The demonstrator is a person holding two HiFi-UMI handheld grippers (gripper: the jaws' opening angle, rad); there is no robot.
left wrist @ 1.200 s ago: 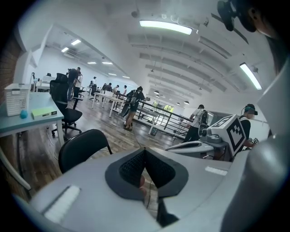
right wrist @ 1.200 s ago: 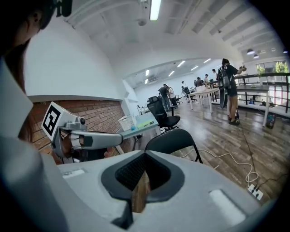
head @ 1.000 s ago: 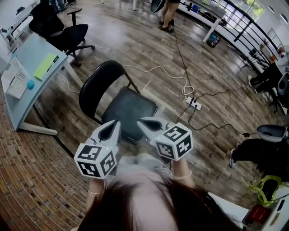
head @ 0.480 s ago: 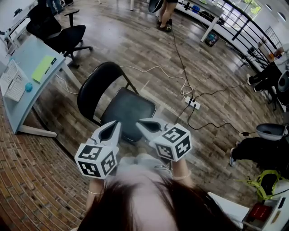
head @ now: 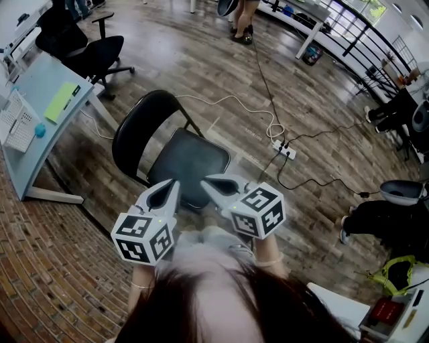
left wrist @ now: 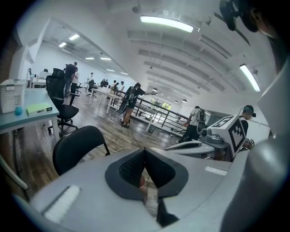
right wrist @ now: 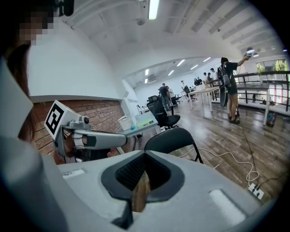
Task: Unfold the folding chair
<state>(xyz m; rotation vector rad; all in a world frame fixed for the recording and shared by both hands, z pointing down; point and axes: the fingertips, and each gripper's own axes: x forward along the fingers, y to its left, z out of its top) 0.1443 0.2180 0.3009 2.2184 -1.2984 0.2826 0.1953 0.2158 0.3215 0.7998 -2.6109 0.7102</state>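
The black folding chair (head: 191,161) stands open on the wood floor, its seat flat and its rounded backrest (head: 137,134) up at the left. My left gripper (head: 171,182) and right gripper (head: 204,179) hover side by side over the seat's near edge, close to my body. Both are shut with nothing between the jaws, and neither touches the chair. The left gripper view shows its shut jaws (left wrist: 145,152), the backrest (left wrist: 79,147) beyond at the left and the right gripper (left wrist: 181,146) alongside. The right gripper view shows its shut jaws (right wrist: 145,154) and the backrest (right wrist: 174,138) ahead.
A light blue desk (head: 40,107) stands left of the chair, with an office chair (head: 100,50) behind it. A white cable and a power strip (head: 285,151) lie on the floor to the right. A person (head: 242,20) stands far ahead. Brick paving (head: 53,268) runs along the lower left.
The head view has shifted slightly, so the scene sits a little higher and further left. Both grippers stay shut in the same spot, and the chair has not moved.
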